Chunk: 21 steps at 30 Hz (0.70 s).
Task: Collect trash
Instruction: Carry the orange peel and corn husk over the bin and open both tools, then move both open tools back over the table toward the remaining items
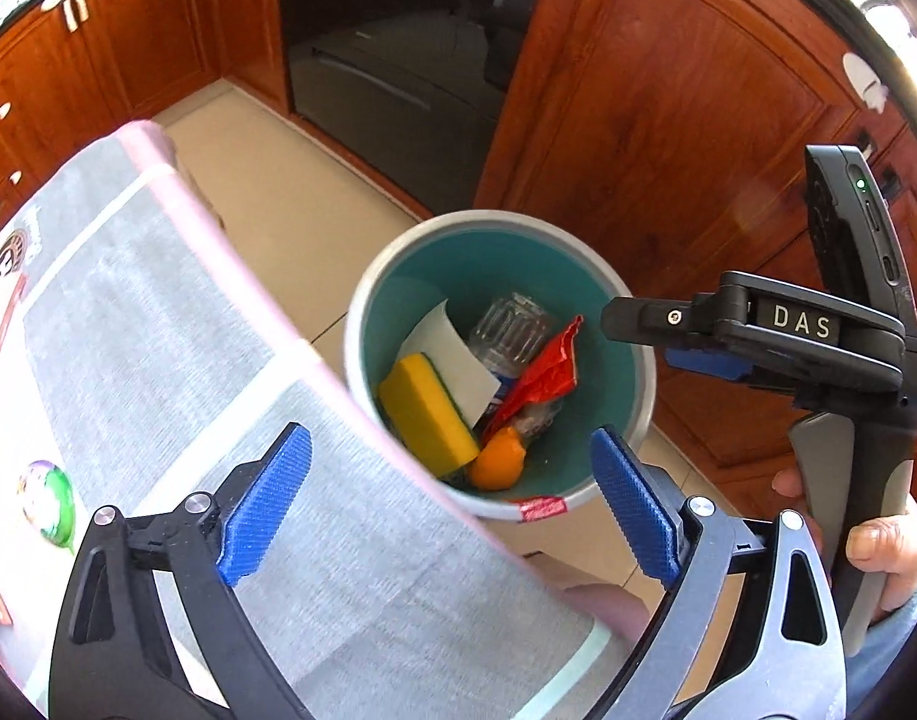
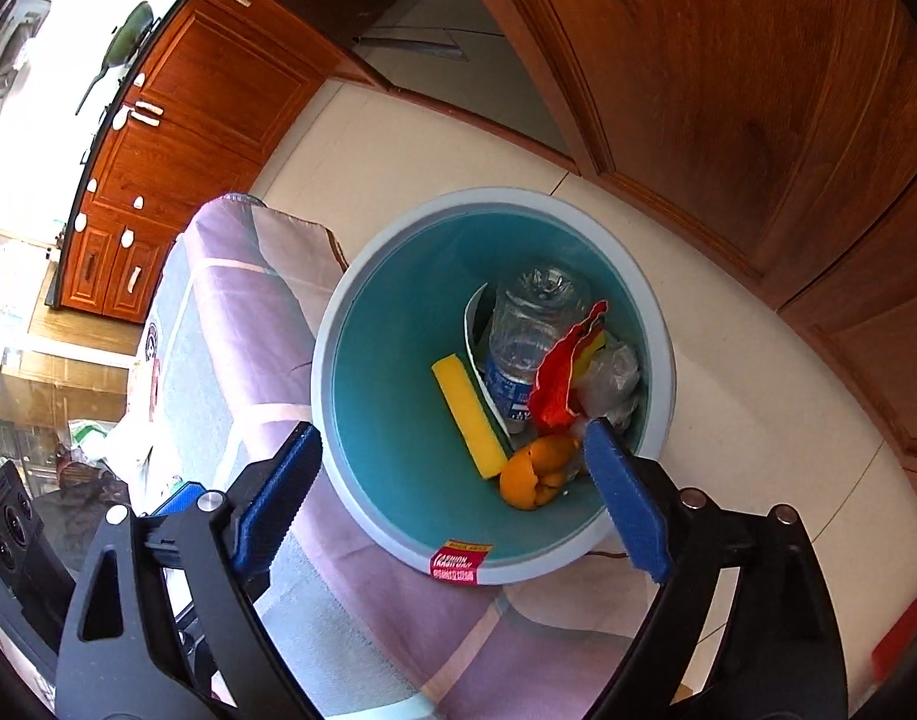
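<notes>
A round bin with a grey rim and teal inside stands on the floor next to the table's edge. In it lie a yellow sponge, a white card, a clear plastic bottle, a red wrapper and orange peel. My left gripper hangs open above the bin's near side, nothing between its blue pads. My right gripper is open and empty too, over the bin, where the sponge, bottle, wrapper, peel and a crumpled clear bag show.
A table under a grey and pink cloth fills the left. A round green packet lies near its left edge. Wooden cabinets and a dark appliance stand behind the bin on a pale tiled floor. A hand holds the right gripper's handle.
</notes>
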{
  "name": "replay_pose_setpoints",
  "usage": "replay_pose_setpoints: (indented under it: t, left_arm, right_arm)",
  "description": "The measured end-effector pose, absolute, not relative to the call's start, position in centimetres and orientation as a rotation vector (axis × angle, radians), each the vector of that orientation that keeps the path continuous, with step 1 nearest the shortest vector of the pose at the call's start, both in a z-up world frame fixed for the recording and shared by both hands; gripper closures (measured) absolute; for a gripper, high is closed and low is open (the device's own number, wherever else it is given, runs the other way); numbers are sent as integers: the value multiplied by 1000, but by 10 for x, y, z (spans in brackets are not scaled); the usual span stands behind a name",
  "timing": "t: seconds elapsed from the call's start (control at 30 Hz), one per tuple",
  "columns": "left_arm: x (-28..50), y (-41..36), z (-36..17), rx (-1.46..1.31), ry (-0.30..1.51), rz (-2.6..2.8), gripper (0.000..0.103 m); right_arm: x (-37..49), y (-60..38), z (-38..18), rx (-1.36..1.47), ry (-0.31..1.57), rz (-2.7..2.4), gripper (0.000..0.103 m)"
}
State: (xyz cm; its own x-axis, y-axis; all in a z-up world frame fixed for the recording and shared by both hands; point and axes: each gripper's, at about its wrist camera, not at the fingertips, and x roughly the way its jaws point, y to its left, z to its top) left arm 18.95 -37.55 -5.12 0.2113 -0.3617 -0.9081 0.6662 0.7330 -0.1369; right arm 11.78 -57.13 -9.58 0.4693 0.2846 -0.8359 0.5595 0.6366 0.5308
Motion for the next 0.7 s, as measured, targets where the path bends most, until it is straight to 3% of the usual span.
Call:
replay_pose_setpoints:
  t: [0.7]
  left_arm:
    - [171,-196,-8,177,1086,-505,7]
  right_arm:
    - [140,-444,-43,747,1133,-34,18]
